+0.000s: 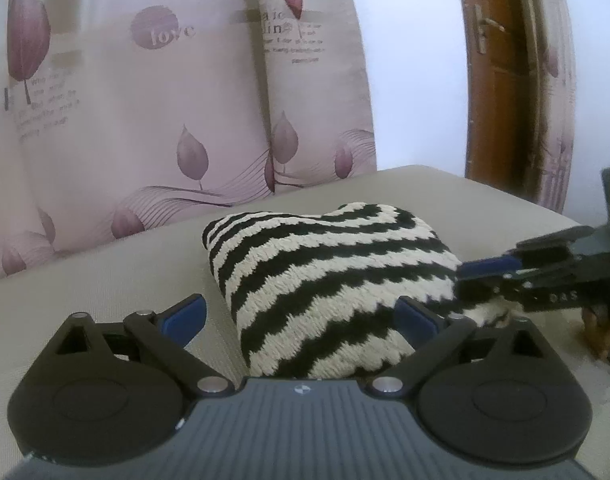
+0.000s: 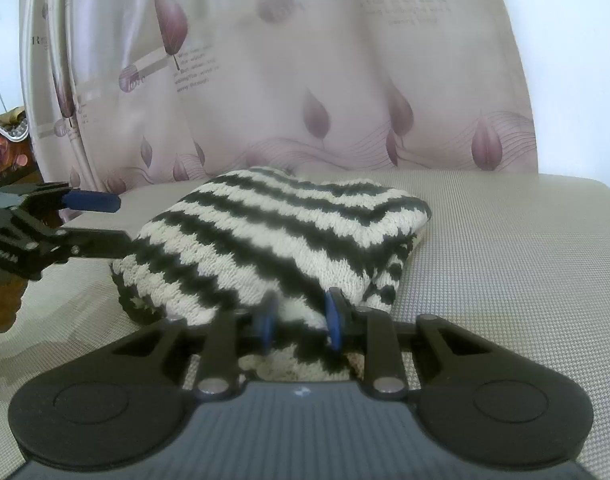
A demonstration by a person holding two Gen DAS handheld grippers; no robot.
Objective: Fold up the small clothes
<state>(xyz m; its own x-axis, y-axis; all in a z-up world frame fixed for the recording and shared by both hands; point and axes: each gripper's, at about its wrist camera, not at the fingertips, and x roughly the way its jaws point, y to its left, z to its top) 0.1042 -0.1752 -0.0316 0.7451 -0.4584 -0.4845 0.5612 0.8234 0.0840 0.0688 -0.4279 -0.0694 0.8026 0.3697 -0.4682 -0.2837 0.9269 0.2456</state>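
Note:
A black-and-cream zigzag knit garment (image 1: 329, 272) lies bunched and folded on the beige table (image 1: 85, 280). My left gripper (image 1: 301, 316) is open, its blue pads either side of the garment's near edge. My right gripper (image 2: 299, 318) is shut on the near edge of the knit garment (image 2: 281, 232). The right gripper also shows in the left wrist view (image 1: 465, 276), clamped on the garment's right corner. The left gripper shows in the right wrist view (image 2: 117, 220), open at the garment's left side.
A pink curtain with purple leaf prints (image 1: 145, 100) hangs right behind the table. A brown wooden door (image 1: 501, 80) stands at the right. Colourful clutter (image 2: 5, 148) sits at the far left. The table's textured top (image 2: 505, 260) spreads to the right.

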